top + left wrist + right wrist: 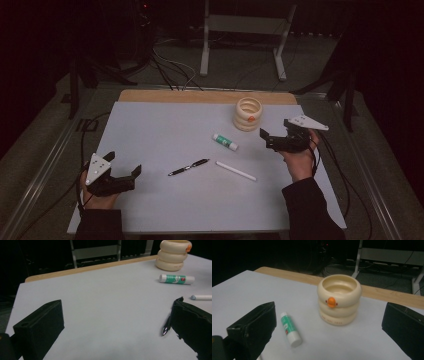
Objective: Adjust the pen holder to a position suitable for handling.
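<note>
Left tool (123,163) hovers spread, lined up near pen (188,167); right tool (273,134) spread beside cup (248,113), glue stick (225,142) below cup.

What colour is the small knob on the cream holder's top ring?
Orange; the knob on the holder shows best in the right gripper view.

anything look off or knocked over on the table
Nothing stands out. The cream holder stands upright; the glue stick, black pen and white stick lie loose and apart on the sheet, intact, nothing spilled.
</note>
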The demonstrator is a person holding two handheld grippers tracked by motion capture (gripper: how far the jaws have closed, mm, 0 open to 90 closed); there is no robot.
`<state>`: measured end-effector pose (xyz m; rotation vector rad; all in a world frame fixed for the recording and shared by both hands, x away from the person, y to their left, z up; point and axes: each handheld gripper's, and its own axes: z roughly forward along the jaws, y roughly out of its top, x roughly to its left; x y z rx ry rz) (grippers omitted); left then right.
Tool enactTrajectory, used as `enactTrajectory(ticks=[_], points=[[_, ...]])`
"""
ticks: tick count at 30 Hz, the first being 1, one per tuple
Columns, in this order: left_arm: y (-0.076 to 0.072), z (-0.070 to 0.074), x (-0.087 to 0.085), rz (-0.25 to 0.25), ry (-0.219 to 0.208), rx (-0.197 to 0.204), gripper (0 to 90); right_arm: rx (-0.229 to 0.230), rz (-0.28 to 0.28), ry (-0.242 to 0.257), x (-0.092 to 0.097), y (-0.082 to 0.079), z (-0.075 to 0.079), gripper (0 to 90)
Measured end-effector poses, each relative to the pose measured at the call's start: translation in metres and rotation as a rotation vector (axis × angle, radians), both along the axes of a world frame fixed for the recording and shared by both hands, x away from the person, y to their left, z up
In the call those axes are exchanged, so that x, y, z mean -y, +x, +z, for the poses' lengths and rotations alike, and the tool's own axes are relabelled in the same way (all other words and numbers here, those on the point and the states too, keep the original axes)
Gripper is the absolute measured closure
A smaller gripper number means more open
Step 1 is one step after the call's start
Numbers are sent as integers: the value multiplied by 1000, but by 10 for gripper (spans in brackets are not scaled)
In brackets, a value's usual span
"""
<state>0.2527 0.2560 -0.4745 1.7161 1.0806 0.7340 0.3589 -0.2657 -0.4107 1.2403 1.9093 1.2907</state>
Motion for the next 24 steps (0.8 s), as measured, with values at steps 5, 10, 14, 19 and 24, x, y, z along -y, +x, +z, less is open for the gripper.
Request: enactTrajectory(ticks=[5, 10, 14, 19, 24], points=[[-1, 2, 1, 1, 10, 18, 3, -2, 0, -15, -8, 16, 7, 0], [-1, 1, 2, 0, 11, 10, 3, -7, -11, -11, -13, 36, 12, 0], [0, 0, 1, 9, 18, 5, 2, -14, -25, -14, -14, 52, 15, 0], [-1, -1, 0, 24, 19, 13, 2, -28, -32, 6, -15, 70, 16, 0], [-2, -1, 0, 35, 19, 19, 2, -39, -61, -21, -18, 89, 13, 0]])
